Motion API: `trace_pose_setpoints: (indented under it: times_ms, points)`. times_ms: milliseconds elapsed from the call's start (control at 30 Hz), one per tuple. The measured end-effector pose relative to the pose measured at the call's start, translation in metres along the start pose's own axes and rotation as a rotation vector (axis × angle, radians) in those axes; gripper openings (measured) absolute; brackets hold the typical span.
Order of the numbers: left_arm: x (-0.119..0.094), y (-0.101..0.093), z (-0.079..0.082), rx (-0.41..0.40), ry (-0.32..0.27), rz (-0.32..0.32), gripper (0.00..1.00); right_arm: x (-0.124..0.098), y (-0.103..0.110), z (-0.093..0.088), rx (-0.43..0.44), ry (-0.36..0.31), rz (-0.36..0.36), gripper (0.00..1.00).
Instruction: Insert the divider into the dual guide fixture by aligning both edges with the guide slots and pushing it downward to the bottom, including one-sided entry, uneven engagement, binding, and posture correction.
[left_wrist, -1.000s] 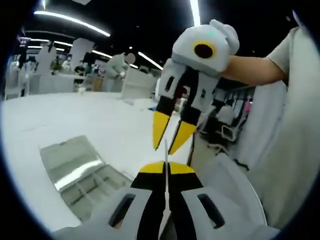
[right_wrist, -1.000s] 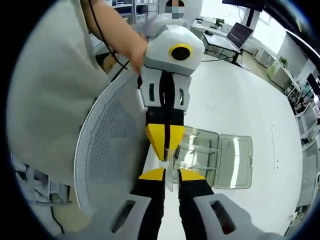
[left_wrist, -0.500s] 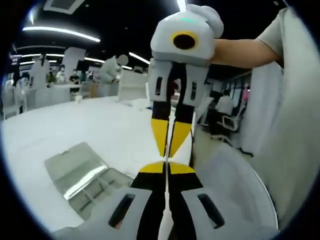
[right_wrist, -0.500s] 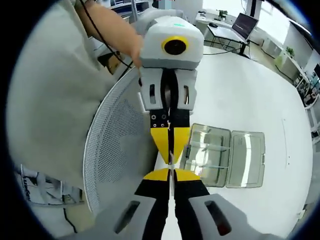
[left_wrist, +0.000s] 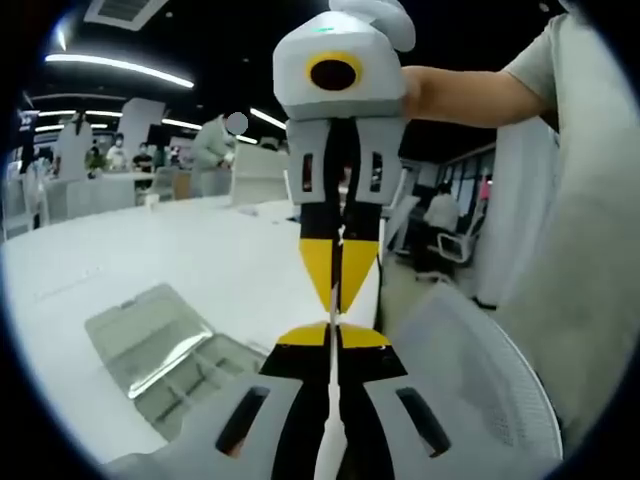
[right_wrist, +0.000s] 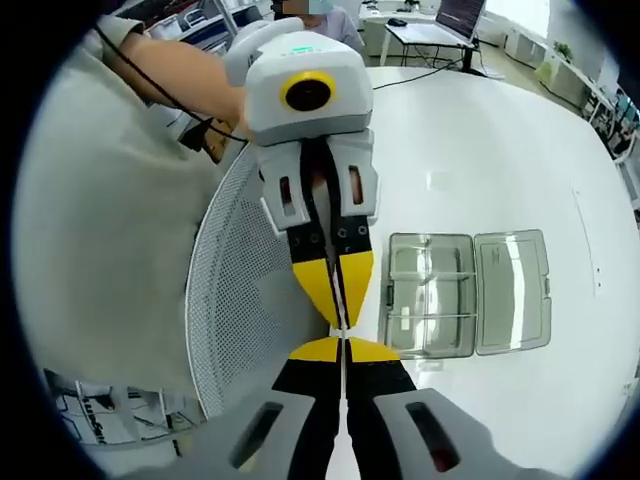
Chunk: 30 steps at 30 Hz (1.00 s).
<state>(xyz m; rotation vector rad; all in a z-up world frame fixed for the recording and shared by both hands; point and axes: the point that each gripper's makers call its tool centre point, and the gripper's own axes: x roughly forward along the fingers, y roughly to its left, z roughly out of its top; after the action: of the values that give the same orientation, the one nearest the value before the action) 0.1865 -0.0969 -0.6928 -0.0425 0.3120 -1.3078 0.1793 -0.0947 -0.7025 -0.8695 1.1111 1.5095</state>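
Left gripper view: the left hand-held gripper (left_wrist: 331, 335) rises from the bottom edge, its yellow-tipped black jaws clenched on a thin white plastic divider (left_wrist: 330, 400) seen edge-on between them.
Right gripper view: the right hand-held gripper (right_wrist: 343, 348) rises from the bottom edge, jaws pressed together on the same thin divider (right_wrist: 343, 385), again seen edge-on as a pale line.
Meeting point: the two hand-held grippers face each other tip to tip, one on each end of the divider; in the left gripper view the right one hangs down from the top, in the right gripper view the left one (right_wrist: 341, 312) does.
Divider position: held in the air off the near edge of the white worktop (right_wrist: 480, 150), apart from the clear plastic compartment box (right_wrist: 468, 293), not in any slot.
Clear box: lies opened flat on the worktop, lid beside tray, with thin partitions visible inside; in the left gripper view the box (left_wrist: 165, 345) sits lower left of the jaws, and the guide slots cannot be made out.
Beside the box: a white mesh chair back (right_wrist: 245, 300) stands just off the worktop edge, between the box and the person's pale sleeve (right_wrist: 100, 230).
Hand: a person's bare forearm (left_wrist: 460, 95) reaches to the right hand-held gripper's body.
Beyond the worktop: desks, ceiling strip lights (left_wrist: 120, 68) and distant people.
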Motion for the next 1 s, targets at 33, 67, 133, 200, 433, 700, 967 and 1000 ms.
trace_pose_setpoints:
  times_ms: [33,67,133,200,433,700,967,1000]
  points:
    - [0.000,0.001,-0.001,0.002,0.001,0.002,0.00,0.000,-0.001,0.001,-0.009,0.001,-0.002,0.00]
    - [0.000,0.001,0.000,0.001,0.003,0.003,0.00,0.000,-0.001,0.001,-0.006,0.003,-0.002,0.00]
    - [-0.001,0.003,0.000,-0.007,0.000,0.008,0.00,-0.001,-0.002,0.002,0.011,0.004,0.002,0.00]
    - [-0.002,0.005,0.000,-0.019,-0.005,0.012,0.00,-0.001,-0.003,0.002,0.018,-0.001,0.002,0.00]
    - [-0.002,0.007,-0.004,-0.044,-0.009,0.022,0.00,0.000,-0.004,0.004,0.055,-0.006,0.010,0.00]
    - [-0.002,0.005,-0.004,-0.080,-0.007,0.030,0.00,0.001,-0.005,0.005,0.084,-0.021,0.010,0.00]
    - [-0.008,0.009,-0.011,-0.055,0.020,0.078,0.03,0.002,-0.004,0.011,0.060,-0.011,0.003,0.00]
    - [-0.009,0.010,-0.010,-0.050,0.020,0.086,0.03,0.002,-0.004,0.012,0.069,-0.012,0.003,0.00]
